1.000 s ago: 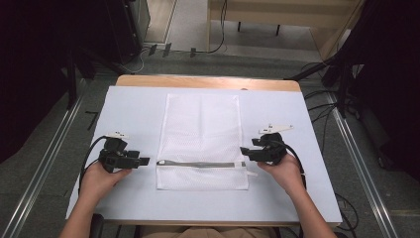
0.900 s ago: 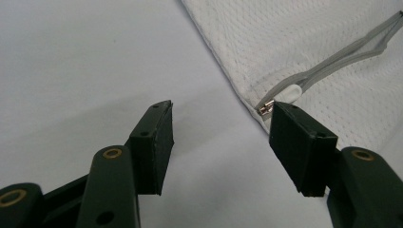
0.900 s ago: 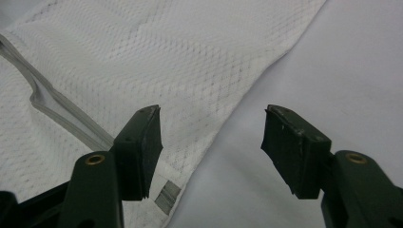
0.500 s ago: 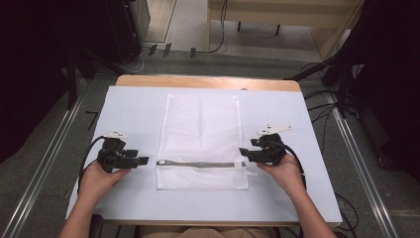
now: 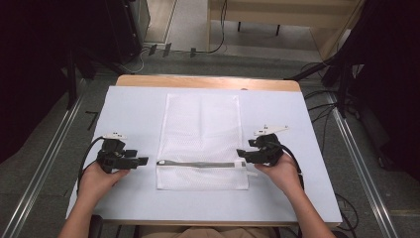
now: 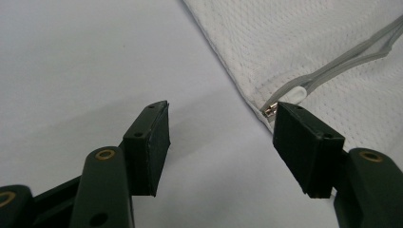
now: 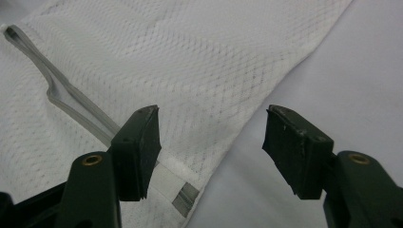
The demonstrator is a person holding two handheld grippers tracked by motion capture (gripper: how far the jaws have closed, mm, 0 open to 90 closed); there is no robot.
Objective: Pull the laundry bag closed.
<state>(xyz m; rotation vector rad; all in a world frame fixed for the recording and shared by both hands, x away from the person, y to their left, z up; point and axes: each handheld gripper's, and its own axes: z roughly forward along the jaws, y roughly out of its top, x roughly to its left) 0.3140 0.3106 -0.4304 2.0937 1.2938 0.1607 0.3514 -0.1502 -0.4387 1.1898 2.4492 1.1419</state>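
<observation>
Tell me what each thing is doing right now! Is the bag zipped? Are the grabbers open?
Mesh bag: lying flat on the table.
Zipper: closed along most of its length, gaping slightly near the left end.
Zipper pull: at the bag's left end, close to one jaw of the left gripper.
Left gripper: jaws just opened, nothing between them.
Right gripper: open, over the bag's right edge.

The counter (image 5: pixel 133 106) lies bare and flat around the mesh bag (image 5: pixel 202 126), which sits flat at its middle. Open strips run down both sides, and nothing upright stands between the left gripper (image 5: pixel 143 160) and right gripper (image 5: pixel 239 153).
</observation>
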